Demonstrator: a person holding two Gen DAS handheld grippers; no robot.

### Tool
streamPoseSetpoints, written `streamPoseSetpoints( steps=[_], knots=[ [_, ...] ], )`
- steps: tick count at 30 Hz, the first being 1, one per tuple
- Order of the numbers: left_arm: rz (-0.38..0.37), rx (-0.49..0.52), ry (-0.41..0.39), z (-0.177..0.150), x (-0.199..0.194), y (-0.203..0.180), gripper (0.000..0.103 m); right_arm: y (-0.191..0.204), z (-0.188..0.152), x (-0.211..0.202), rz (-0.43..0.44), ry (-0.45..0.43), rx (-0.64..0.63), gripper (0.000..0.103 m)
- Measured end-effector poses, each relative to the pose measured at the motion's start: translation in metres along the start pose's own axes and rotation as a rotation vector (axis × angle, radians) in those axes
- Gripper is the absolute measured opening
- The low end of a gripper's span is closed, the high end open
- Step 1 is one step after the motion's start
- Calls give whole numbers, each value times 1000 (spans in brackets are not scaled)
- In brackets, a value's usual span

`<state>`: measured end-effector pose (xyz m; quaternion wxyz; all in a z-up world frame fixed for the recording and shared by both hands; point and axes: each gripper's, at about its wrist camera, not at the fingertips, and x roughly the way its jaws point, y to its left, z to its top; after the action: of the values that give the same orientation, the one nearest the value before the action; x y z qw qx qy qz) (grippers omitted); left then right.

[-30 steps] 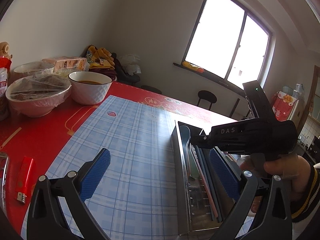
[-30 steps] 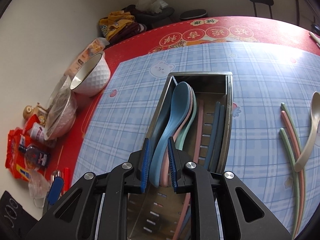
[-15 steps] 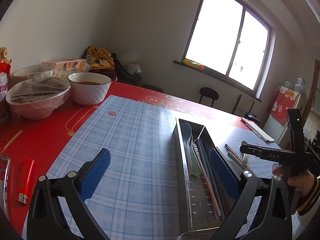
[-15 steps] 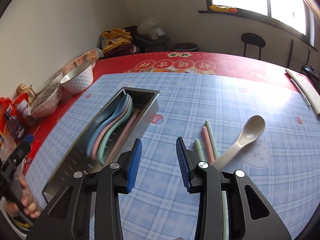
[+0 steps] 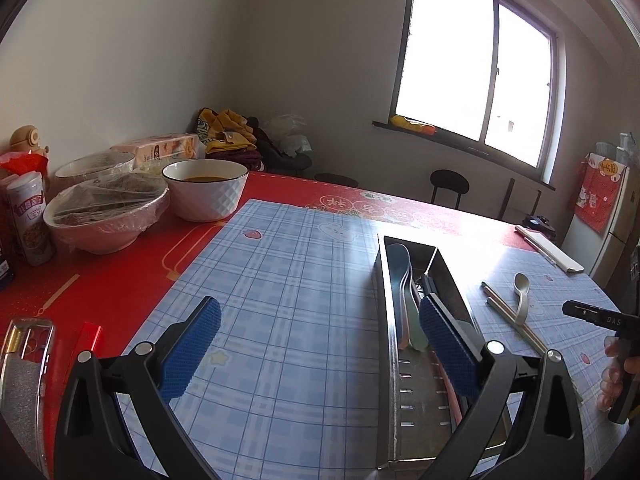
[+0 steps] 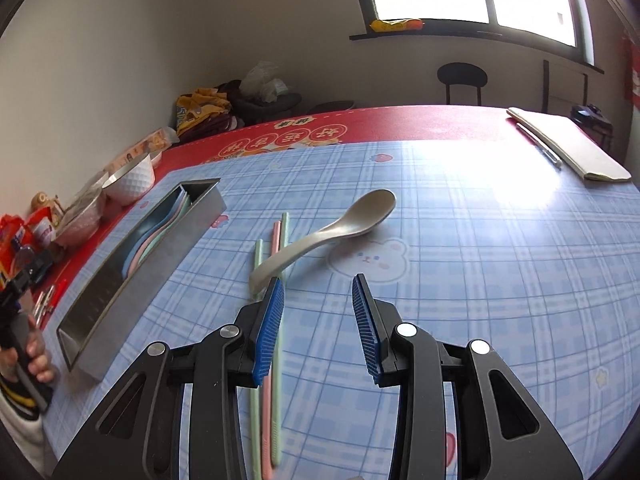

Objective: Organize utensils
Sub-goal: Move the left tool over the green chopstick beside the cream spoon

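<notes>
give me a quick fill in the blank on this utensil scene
1. The beige spoon lies across the ____.
2. The blue, pink and green spoons lie in the metal ____.
3. The right gripper is ____ and holds nothing.
4. The white bowl stands on the ____ cloth.

Missing: chopsticks; tray; open; red

Under me stands a table (image 6: 400, 120) with a red cover, and a blue plaid mat (image 6: 460, 240) is spread over most of it. On the mat sit a long steel tray (image 6: 160, 256), a grey spoon (image 6: 340, 228) lying across pastel chopsticks (image 6: 276, 240), and, at the far right edge, a flat cream case (image 6: 572, 148) with a pen beside it. On the bare red stand a white bowl (image 5: 206, 192), film-covered bowls (image 5: 108, 216), a can (image 5: 30, 220) and a red lighter (image 5: 90, 336).
</notes>
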<state>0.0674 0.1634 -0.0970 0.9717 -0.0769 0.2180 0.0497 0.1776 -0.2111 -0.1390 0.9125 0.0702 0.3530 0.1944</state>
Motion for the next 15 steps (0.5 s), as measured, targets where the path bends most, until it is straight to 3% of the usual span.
streamPoseSetpoints(
  steps=[4,8,15],
  knots=[
    [-7,19,-18,8,-22,-25,97,-15,5,-7,12,-20,-10,36],
    [-18,64,-18,19,-35,-74,97,-25,15,-3,25,-28,-6,36],
    [-134,104,48,14,-18,-161,96,-25,23,10,64,-34,-11,36]
  ],
)
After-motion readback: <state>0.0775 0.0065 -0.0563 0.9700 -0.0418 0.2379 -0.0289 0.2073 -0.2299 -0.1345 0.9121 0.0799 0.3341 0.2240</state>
